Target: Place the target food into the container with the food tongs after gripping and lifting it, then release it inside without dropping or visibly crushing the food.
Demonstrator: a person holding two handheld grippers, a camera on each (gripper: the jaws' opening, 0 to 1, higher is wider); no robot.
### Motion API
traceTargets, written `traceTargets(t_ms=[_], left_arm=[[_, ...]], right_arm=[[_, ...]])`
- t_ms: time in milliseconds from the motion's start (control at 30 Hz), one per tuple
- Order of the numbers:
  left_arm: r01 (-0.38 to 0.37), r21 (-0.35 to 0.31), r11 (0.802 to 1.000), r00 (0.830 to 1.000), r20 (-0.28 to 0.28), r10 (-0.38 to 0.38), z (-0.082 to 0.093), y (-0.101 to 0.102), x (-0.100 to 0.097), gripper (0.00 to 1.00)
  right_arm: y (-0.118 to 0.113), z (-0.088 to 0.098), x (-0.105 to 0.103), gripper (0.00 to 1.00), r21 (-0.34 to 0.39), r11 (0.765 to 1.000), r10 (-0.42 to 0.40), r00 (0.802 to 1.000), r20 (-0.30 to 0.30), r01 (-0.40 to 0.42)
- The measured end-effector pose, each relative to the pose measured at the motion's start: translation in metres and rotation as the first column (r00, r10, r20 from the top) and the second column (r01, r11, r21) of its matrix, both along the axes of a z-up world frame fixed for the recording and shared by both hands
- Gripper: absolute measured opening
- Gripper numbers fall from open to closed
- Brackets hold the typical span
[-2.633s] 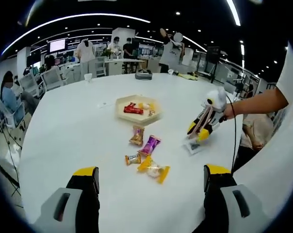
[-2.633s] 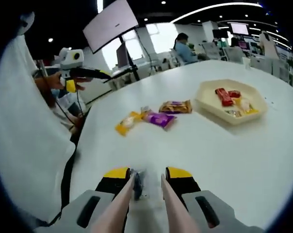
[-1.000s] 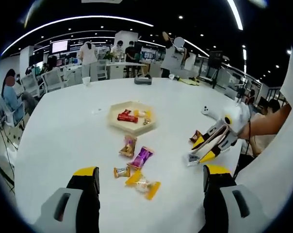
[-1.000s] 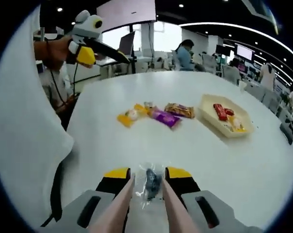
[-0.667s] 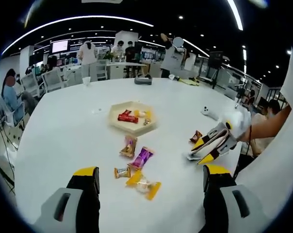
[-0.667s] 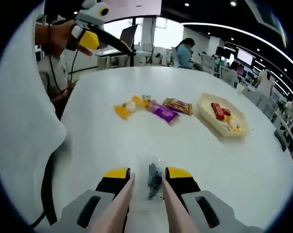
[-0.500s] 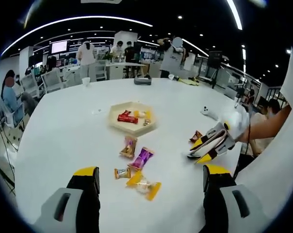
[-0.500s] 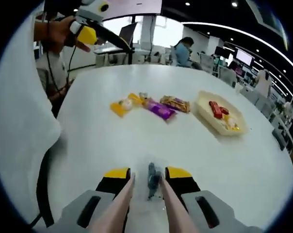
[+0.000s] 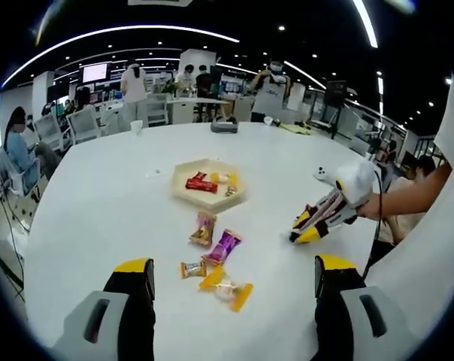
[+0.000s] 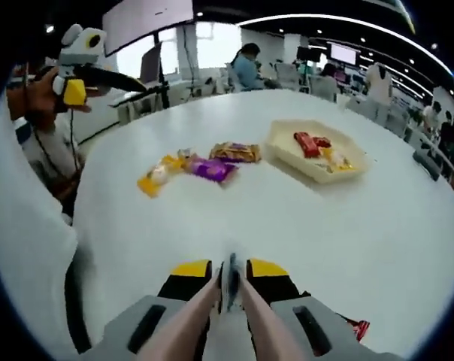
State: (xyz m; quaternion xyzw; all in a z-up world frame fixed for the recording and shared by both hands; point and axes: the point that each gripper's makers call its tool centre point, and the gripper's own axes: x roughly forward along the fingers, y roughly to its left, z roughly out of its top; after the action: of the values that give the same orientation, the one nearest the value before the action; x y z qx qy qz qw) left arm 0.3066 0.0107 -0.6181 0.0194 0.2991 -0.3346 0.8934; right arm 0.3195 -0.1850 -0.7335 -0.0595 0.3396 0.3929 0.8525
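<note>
A clear-wrapped sweet [image 10: 230, 280] is clamped between pink tongs [image 10: 228, 304] squeezed together in the right gripper [image 10: 228, 272], above the white table [image 10: 377, 226]. The hexagonal tray [image 10: 316, 162] lies well ahead. The left gripper [image 9: 231, 280] is held spread apart, with nothing between.

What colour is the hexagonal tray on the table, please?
The hexagonal tray is pale cream, clearest in the right gripper view.

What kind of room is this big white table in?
Probably a big open office or lab: a large white table, rows of desks and chairs behind it, people standing about, a wall screen and long ceiling lights.
</note>
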Motion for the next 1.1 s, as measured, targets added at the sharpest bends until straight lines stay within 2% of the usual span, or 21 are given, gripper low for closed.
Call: traceTargets(t_ms=[67,100,133,200,233,267,300,433,500,533,800,1100], left_arm=[[-0.003,-0.002,1.0,1.0,0.001,0.003,0.0,0.0,0.0,0.88],[-0.003,-0.003,1.0,1.0,0.001,0.003,0.001,0.0,0.0,0.88],[-0.003,-0.006,1.0,1.0,0.001,0.003,0.001,0.0,0.001,0.88],[-0.008,-0.014,1.0,1.0,-0.001,0.008,0.001,0.0,0.001,0.88],[-0.009,-0.021,1.0,1.0,0.0,0.009,0.002,-0.001,0.002,0.88],[-0.011,-0.028,1.0,1.0,0.001,0.011,0.002,-0.002,0.003,0.88],[-0.01,-0.028,1.0,1.0,0.001,0.01,0.002,-0.002,0.003,0.88],[-0.002,-0.031,1.0,1.0,0.003,0.002,0.001,-0.005,0.004,0.88],[0.005,-0.032,0.999,1.0,0.004,-0.005,0.001,-0.008,0.004,0.88],[0.008,-0.032,0.999,1.0,0.004,-0.007,0.001,-0.009,0.004,0.88],[0.023,-0.041,0.999,1.0,0.014,-0.023,0.003,-0.016,0.007,0.88],[0.018,-0.046,0.999,0.999,0.046,-0.016,0.011,-0.015,0.012,0.89]], right_arm=[[-0.002,0.005,0.001,0.17,0.036,0.999,-0.013,1.0,-0.015,0.014],[-0.004,0.007,0.005,0.17,0.049,0.998,-0.037,0.999,-0.003,0.037],[-0.004,0.012,0.004,0.17,0.107,0.992,-0.059,0.997,-0.04,0.063],[-0.007,0.017,0.007,0.17,0.138,0.986,-0.089,0.995,-0.039,0.093],[-0.006,0.02,0.004,0.17,0.17,0.98,-0.09,0.994,-0.07,0.1],[-0.011,0.024,0.01,0.17,0.179,0.975,-0.127,0.991,-0.041,0.133],[-0.01,0.027,0.005,0.17,0.202,0.971,-0.12,0.991,-0.067,0.131],[-0.019,0.04,0.009,0.17,0.248,0.951,-0.176,0.983,-0.058,0.185],[-0.02,0.048,0.007,0.17,0.282,0.94,-0.181,0.981,-0.073,0.194],[-0.024,0.054,0.01,0.17,0.288,0.935,-0.201,0.978,-0.051,0.207],[-0.027,0.075,0.014,0.17,0.308,0.927,-0.211,0.977,-0.041,0.213],[-0.031,0.107,0.041,0.17,0.273,0.95,-0.171,0.984,0.054,0.15]])
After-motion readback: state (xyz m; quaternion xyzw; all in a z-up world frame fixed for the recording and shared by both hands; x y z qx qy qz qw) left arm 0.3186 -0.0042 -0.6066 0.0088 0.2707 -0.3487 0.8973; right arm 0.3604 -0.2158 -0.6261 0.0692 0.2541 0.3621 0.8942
